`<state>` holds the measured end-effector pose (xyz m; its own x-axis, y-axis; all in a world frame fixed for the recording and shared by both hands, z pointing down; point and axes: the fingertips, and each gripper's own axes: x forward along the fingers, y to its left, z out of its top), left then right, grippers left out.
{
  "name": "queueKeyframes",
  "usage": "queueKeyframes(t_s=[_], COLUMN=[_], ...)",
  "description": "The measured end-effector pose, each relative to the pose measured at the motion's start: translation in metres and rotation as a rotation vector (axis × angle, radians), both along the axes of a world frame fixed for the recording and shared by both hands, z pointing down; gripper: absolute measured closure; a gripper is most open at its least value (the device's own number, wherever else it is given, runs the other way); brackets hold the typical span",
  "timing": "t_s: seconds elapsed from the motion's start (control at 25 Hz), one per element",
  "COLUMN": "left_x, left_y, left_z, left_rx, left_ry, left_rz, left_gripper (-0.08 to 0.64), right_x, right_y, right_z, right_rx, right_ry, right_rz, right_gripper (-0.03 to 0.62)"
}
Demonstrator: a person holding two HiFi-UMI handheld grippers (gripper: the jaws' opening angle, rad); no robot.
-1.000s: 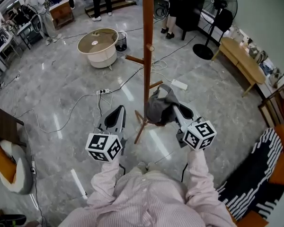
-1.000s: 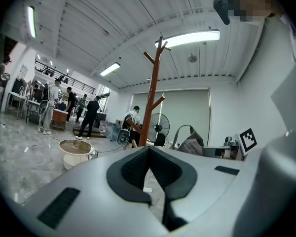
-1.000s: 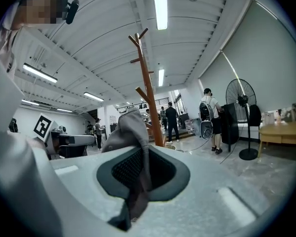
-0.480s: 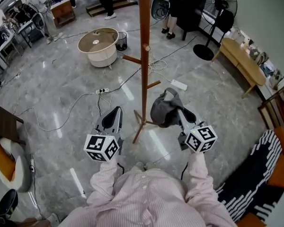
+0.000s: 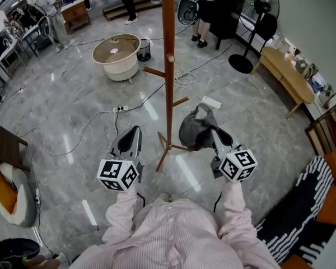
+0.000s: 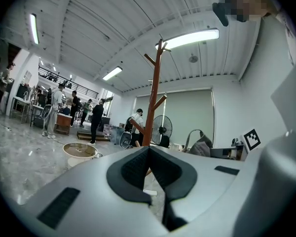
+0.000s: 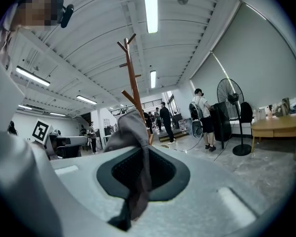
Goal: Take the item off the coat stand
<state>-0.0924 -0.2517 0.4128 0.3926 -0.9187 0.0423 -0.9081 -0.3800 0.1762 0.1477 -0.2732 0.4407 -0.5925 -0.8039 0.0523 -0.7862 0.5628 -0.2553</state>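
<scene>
The right tool (image 5: 208,132) is clamped on the grey cap (image 5: 193,130), and in the right gripper view you see it plainly: a fold of the cap's cloth (image 7: 130,127) is pinched between the jaws of that tool (image 7: 140,152) and trails down through the dark hollow behind them. The cap sits off the pegs, just to the right of the coat stand (image 5: 168,66), level with the low peg on that side and apart from the pole. From the head view it bunches over the tip of the tool, a small loop sticking up at its far edge.

Over on the left, the left tool (image 5: 131,133) is held out level, near the stand's foot, well apart from the cap. Its own view shows the jaws of the left tool (image 6: 149,149) together with nothing between them, the coat stand (image 6: 152,107) rising just beyond. The right gripper view catches the coat stand (image 7: 133,78) too, bare pegs up top.

Around them: a shiny grey floor (image 5: 73,111) with cables running across it, a round white tub (image 5: 116,55) at far left, a white power strip (image 5: 211,100) beyond the cap, a standing fan (image 5: 252,32) and a wooden bench (image 5: 285,69) far right.
</scene>
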Motion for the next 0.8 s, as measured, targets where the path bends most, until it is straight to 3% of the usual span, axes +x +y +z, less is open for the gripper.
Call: queueKeyframes(t_s=[0.8], left_x=[0.0024], left_y=[-0.0056], left_z=[-0.0003], left_rx=[0.001], left_ry=[-0.019], left_rz=[0.005], left_gripper=[0.558], right_x=[0.0016], right_y=[-0.0065], right_z=[-0.0089], right_rx=[0.022], right_ry=[-0.003], right_rz=[0.012], right_gripper=[0.568])
